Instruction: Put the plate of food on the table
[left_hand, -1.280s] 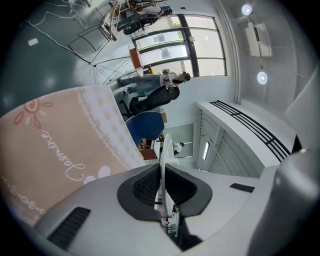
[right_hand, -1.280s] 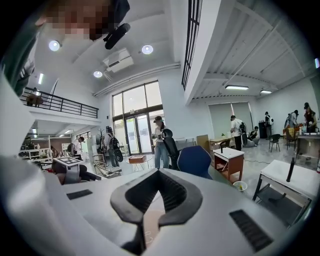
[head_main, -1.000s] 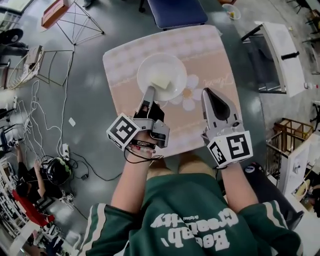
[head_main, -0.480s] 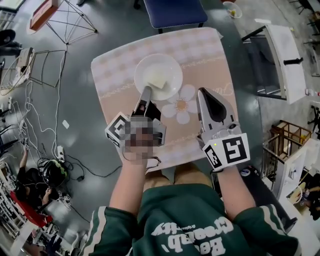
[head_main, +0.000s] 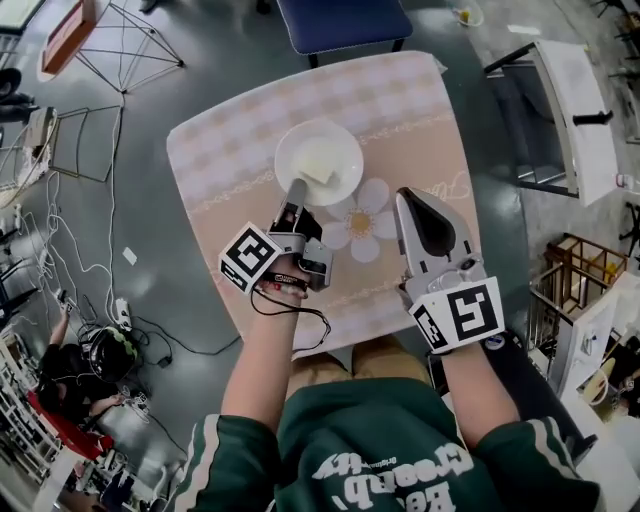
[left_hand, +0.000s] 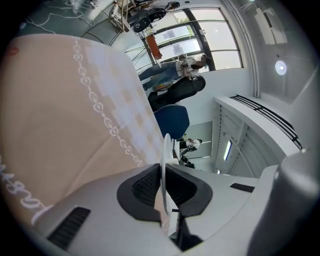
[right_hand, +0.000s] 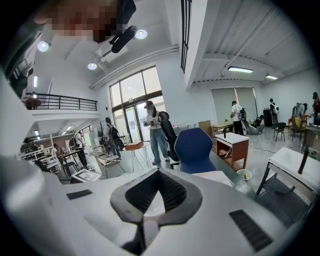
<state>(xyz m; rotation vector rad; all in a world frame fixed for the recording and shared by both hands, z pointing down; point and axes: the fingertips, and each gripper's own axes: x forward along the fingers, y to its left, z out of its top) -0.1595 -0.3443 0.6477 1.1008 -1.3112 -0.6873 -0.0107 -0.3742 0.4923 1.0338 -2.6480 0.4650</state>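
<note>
White plate, pink checked flower-print tablecloth, blue chair, green sweatshirt

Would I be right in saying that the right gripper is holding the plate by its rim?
Not quite: it is the left gripper that is holding the plate by its rim, as the left gripper view shows.

Smooth, glossy white plate, ceramic by its look; the surface is matt peach cloth with a printed pattern. The left claw and right claw are matt grey plastic with black ribbed pads; floor smooth, dull grey
</note>
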